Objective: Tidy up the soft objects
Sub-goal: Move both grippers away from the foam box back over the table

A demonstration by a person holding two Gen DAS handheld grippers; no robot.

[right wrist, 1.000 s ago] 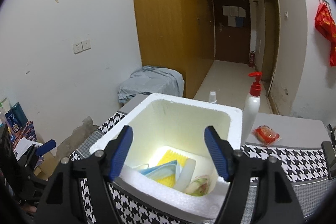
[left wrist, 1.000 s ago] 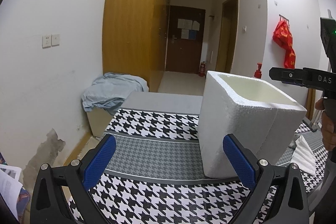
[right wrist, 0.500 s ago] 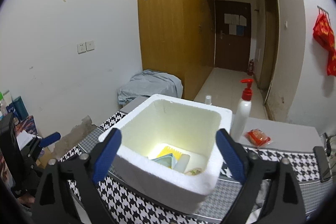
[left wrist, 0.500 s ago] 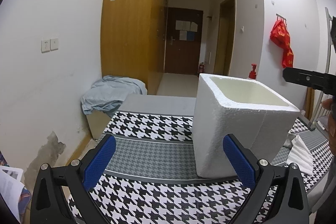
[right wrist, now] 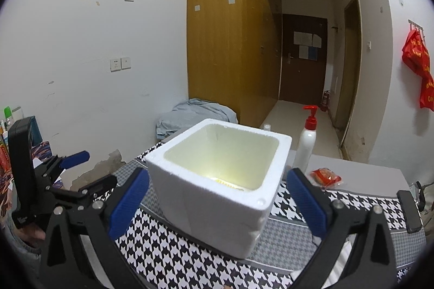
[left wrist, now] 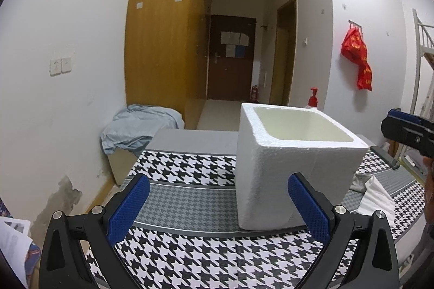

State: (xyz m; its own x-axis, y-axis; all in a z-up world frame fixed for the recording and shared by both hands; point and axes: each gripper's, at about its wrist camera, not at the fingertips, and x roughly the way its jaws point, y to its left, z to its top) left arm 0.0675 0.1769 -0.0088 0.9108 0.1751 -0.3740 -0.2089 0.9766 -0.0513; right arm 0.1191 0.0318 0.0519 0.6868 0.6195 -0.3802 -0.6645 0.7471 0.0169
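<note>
A white foam box (left wrist: pixel 287 167) stands on the houndstooth table cloth (left wrist: pixel 190 248); it also shows in the right wrist view (right wrist: pixel 217 186), with a sliver of a yellow object (right wrist: pixel 225 182) visible inside. My left gripper (left wrist: pixel 217 207) is open and empty, to the left of the box and short of it. My right gripper (right wrist: pixel 217 205) is open and empty, pulled back, its fingers either side of the box in view. A white folded cloth (left wrist: pixel 377 196) and a grey one (left wrist: pixel 358 182) lie right of the box.
A white pump bottle with a red top (right wrist: pixel 306 142) and a red snack packet (right wrist: pixel 326 176) sit behind the box. A black phone (right wrist: pixel 409 210) lies at the table's right edge. A light blue cloth (left wrist: pixel 138 126) is heaped on a low box by the wall.
My right gripper has drawn back and away from above the box, so the contents are now mostly hidden. My left gripper has also pulled back a little.
</note>
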